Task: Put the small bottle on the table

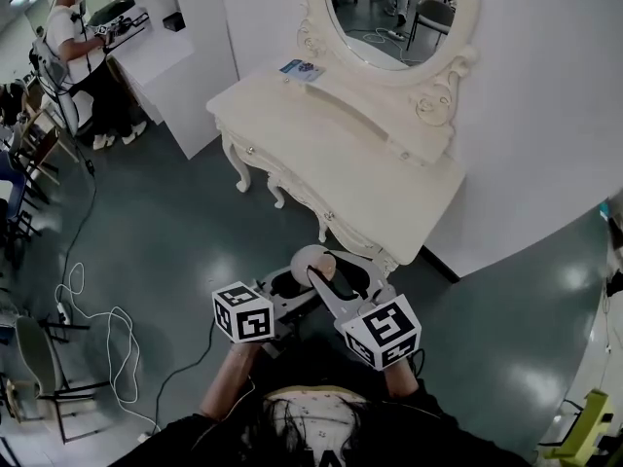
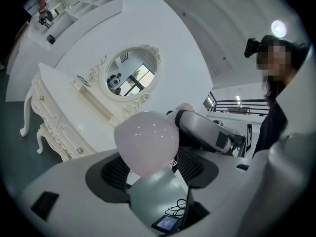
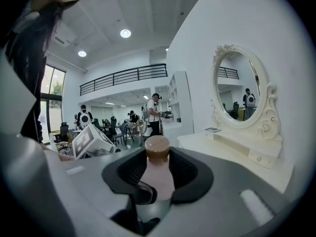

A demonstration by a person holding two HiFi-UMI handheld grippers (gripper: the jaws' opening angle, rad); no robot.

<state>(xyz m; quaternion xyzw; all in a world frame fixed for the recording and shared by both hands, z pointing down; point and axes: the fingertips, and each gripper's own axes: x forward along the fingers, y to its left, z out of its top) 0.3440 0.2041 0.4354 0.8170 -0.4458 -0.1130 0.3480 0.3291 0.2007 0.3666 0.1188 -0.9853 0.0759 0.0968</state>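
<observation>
1. Person (image 1: pixel 70 42): stands at the upper left, well apart from the surface (image 1: pixel 331 154) and beyond its left end.
2. Cable (image 1: pixel 97 334): a white loop on the dark floor, well apart from the surface on its near left side.
3. Left gripper (image 2: pixel 150 174): held just short of the surface's near edge. Its fingers (image 2: pixel 111 174) are spread. The bottle's rounded base sits between and slightly above their dark pads, and a strip of background shows beside the right-hand pad.
4. Small bottle (image 2: pixel 146 139): pale pink with a brown cap. It is in the air in front of the surface, near its front edge and not on it. It lies where the two grippers converge, base toward the left gripper's camera and cap pointing away from the right gripper's camera.
5. Right gripper (image 3: pixel 159 174): just beside the left gripper, also short of the surface. Its fingers (image 3: pixel 190 172) pinch the bottle's body, one dark pad on each side, with the cap standing clear beyond them.
6. Surface: white with carved legs and mostly bare. An oval mirror (image 1: pixel 399 8) rises at its back against the wall.
</observation>
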